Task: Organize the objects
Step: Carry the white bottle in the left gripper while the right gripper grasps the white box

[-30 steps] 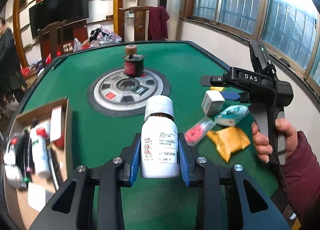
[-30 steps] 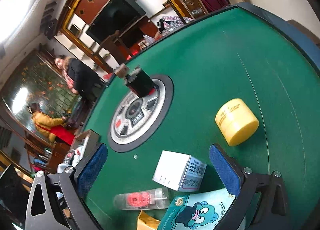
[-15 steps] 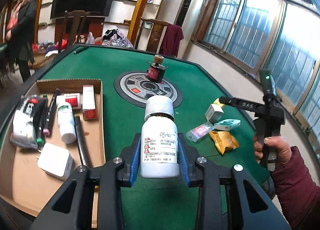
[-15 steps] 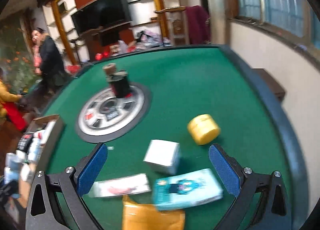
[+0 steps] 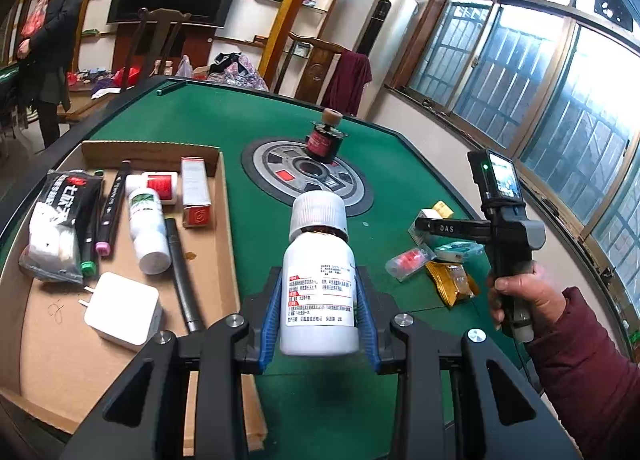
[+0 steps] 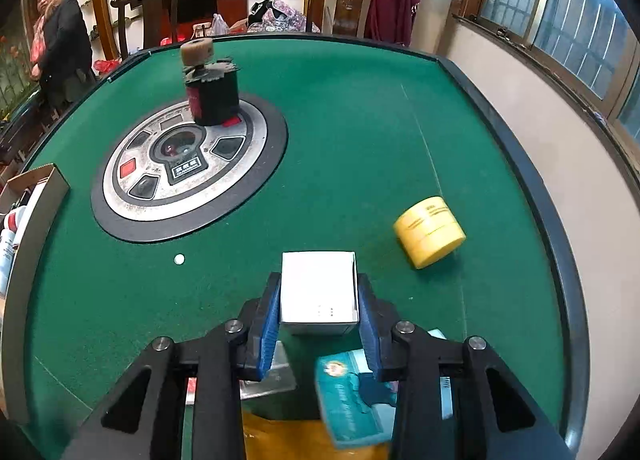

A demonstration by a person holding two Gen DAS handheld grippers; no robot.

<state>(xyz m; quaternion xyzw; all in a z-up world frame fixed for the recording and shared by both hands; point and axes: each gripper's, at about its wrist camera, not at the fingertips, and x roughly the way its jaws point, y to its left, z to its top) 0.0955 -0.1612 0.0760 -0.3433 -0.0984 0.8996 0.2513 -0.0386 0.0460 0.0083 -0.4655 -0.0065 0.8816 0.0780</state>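
Note:
My left gripper (image 5: 319, 316) is shut on a white medicine bottle (image 5: 319, 288) with a white cap, held upright above the green table beside the cardboard tray (image 5: 228, 227). My right gripper (image 6: 319, 310) is shut on a small white box (image 6: 319, 286) and holds it above the table. In the left wrist view the right gripper shows side-on, its body (image 5: 452, 227) over the loose items. A yellow jar (image 6: 430, 236) lies on its side to the right. A teal packet (image 6: 352, 396), a clear packet with red (image 5: 408, 262) and a gold pouch (image 5: 454, 284) lie below.
The tray holds a white charger (image 5: 122, 312), a white bottle (image 5: 148, 236), markers (image 5: 110, 211), a red-white box (image 5: 196, 191) and a black-white pack (image 5: 60, 227). A round control panel (image 6: 188, 163) with a dark spool (image 6: 212, 95) sits mid-table. A person (image 5: 52, 31) stands far left.
My left gripper swung left with the bottle, bringing the tray into view. My right gripper went from open to shut on the white box.

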